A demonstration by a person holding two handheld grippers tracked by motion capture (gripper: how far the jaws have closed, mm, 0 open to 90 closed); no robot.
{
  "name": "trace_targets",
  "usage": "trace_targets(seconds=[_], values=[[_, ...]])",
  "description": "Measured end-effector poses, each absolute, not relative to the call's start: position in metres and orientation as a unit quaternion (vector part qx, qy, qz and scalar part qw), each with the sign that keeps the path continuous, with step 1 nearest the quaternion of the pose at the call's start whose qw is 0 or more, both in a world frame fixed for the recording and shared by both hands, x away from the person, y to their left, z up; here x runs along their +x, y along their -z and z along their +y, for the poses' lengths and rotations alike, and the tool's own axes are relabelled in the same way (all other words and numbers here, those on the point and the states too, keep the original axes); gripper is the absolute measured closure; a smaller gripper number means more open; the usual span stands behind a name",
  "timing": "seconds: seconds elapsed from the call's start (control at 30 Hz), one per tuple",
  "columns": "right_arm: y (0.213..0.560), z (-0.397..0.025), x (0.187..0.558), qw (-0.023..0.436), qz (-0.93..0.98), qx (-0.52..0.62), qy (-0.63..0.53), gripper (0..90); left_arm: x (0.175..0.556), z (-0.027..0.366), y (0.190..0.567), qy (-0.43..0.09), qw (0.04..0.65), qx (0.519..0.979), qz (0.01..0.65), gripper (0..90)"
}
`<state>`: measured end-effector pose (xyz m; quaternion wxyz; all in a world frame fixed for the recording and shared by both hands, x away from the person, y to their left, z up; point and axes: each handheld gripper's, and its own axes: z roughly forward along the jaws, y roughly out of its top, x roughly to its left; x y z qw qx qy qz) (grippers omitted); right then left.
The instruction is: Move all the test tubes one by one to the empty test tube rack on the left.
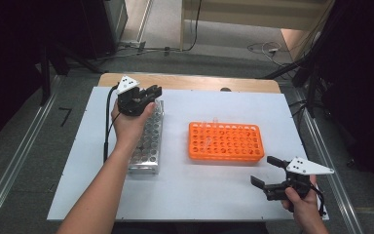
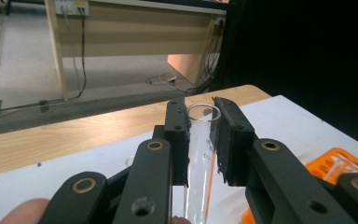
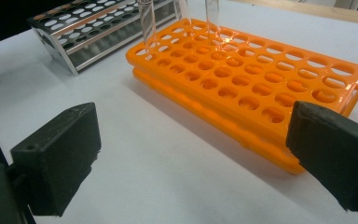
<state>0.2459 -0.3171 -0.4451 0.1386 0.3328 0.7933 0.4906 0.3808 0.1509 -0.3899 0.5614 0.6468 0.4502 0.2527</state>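
Observation:
My left gripper hovers over the far end of a metal test-tube rack on the left of the white table. In the left gripper view its jaws are shut on a clear glass test tube, whose open rim shows between the fingertips. An orange test-tube rack lies at the table's middle, with a few clear tubes standing at its far-left end. My right gripper is near the front right edge, just short of the orange rack, open wide with nothing between its pads.
The white board rests on a wooden table whose far edge shows behind it. Cables lie on the floor beyond the table. The metal rack stands to the left of the orange one, with a bare strip between them.

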Motion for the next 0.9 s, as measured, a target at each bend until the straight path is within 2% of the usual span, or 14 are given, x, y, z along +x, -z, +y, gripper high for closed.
trace_targets(seconds=[0.9], values=[[0.447, -0.318, 0.248, 0.140, 0.793, 0.337, -0.487, 2.3, 0.406, 0.145, 0.413, -0.302, 0.526, 0.635, 0.478, 75.8]])
